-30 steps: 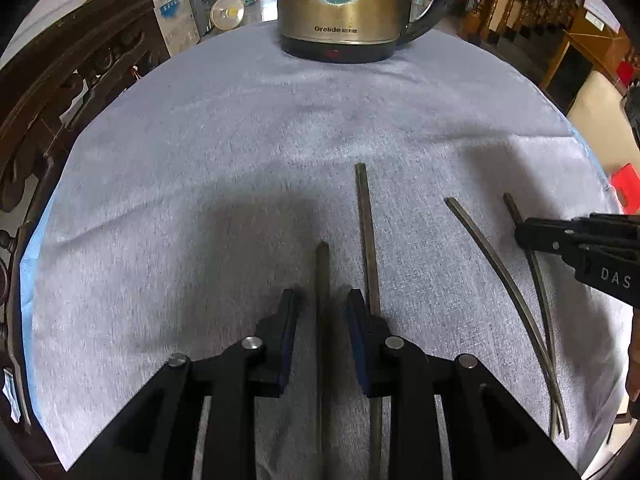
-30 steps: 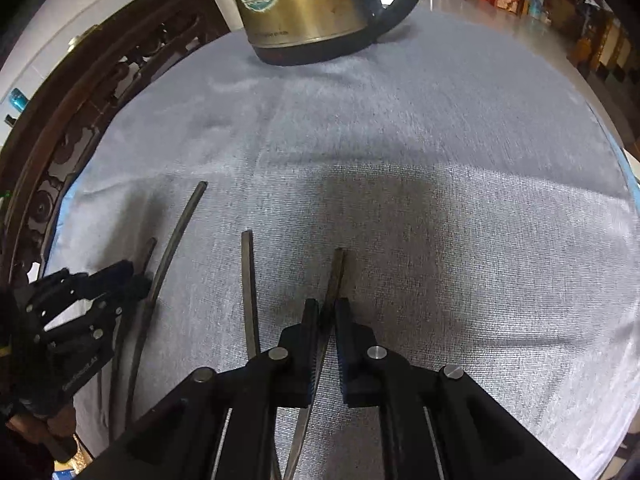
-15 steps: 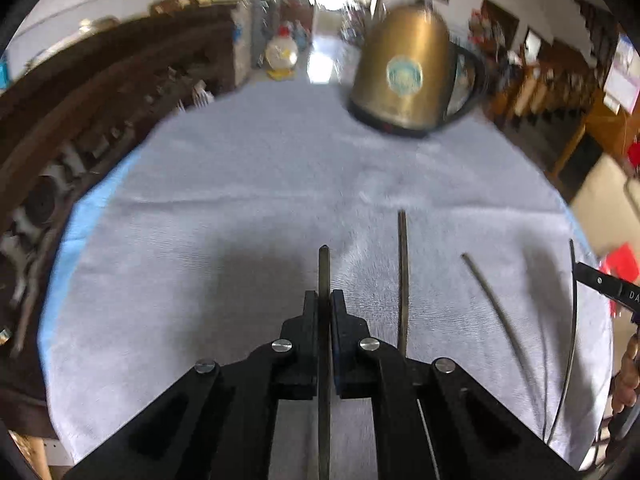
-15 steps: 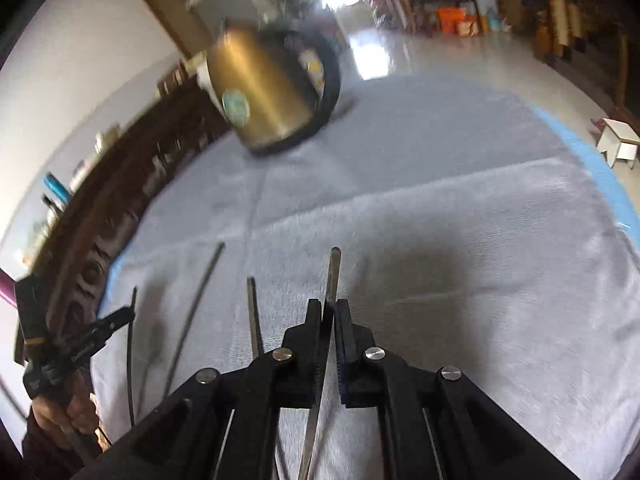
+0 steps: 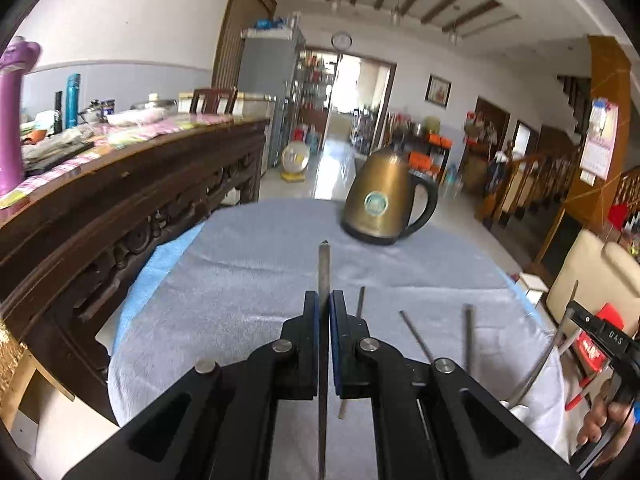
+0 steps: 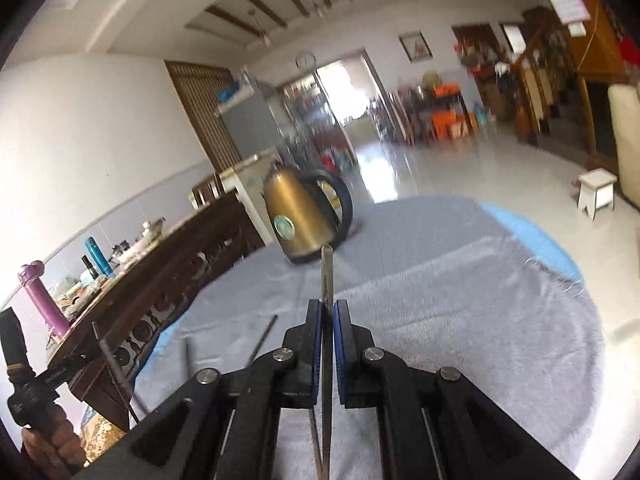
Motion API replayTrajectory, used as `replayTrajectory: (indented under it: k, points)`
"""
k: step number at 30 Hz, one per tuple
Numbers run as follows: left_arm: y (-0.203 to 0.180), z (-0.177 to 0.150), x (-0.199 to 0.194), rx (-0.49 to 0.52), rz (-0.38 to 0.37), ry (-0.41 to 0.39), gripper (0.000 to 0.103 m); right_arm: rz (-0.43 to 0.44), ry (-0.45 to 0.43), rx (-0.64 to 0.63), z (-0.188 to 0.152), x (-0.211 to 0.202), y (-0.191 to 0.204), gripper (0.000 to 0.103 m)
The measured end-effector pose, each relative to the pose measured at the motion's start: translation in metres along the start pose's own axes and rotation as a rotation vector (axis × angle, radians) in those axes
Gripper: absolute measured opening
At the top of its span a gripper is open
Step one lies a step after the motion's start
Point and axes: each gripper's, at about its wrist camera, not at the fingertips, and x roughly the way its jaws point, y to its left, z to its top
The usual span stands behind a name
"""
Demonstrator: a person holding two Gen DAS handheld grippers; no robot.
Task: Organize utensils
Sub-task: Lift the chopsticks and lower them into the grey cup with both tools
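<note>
Between the pads of the left hand-held gripper (image 5: 325,314), clamped tight, a chopstick (image 5: 324,268) runs straight toward twelve o'clock; three loose chopsticks (image 5: 416,338) lie on the desk (image 5: 248,280) toward two o'clock. From the right wrist, the right hand-held gripper (image 6: 327,320) likewise pinches its own chopstick (image 6: 327,276) pointing to twelve, the loose ones (image 6: 262,340) at ten o'clock, between both hands.
</note>
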Motion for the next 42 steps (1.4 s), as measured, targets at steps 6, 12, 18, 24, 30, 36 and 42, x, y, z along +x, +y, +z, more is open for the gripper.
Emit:
replayTrajectory:
  k: [6, 12, 18, 24, 30, 36, 42]
  points:
    - [-0.003, -0.004, -0.044, -0.041, -0.048, -0.082, 0.005, 0.000, -0.112, -0.069, -0.001, -0.056, 0.029, 0.007]
    - [-0.008, 0.009, -0.076, -0.084, -0.099, -0.148, 0.005, 0.016, -0.188, -0.109, 0.010, -0.094, 0.046, 0.007]
    - [-0.016, 0.025, -0.103, -0.117, -0.180, -0.205, 0.005, 0.063, -0.249, -0.133, 0.024, -0.127, 0.066, 0.007]
    - [-0.026, 0.033, -0.113, -0.126, -0.231, -0.227, 0.005, 0.126, -0.277, -0.139, 0.035, -0.151, 0.084, 0.007]
    - [-0.030, 0.030, -0.109, -0.132, -0.235, -0.234, 0.005, 0.182, -0.302, -0.130, 0.033, -0.158, 0.095, 0.007]
    - [-0.035, 0.020, -0.097, -0.141, -0.229, -0.210, 0.005, 0.188, -0.268, -0.124, 0.019, -0.140, 0.104, 0.007]
    - [-0.036, 0.011, -0.086, -0.136, -0.205, -0.192, 0.005, 0.159, -0.210, -0.144, 0.002, -0.114, 0.104, 0.007]
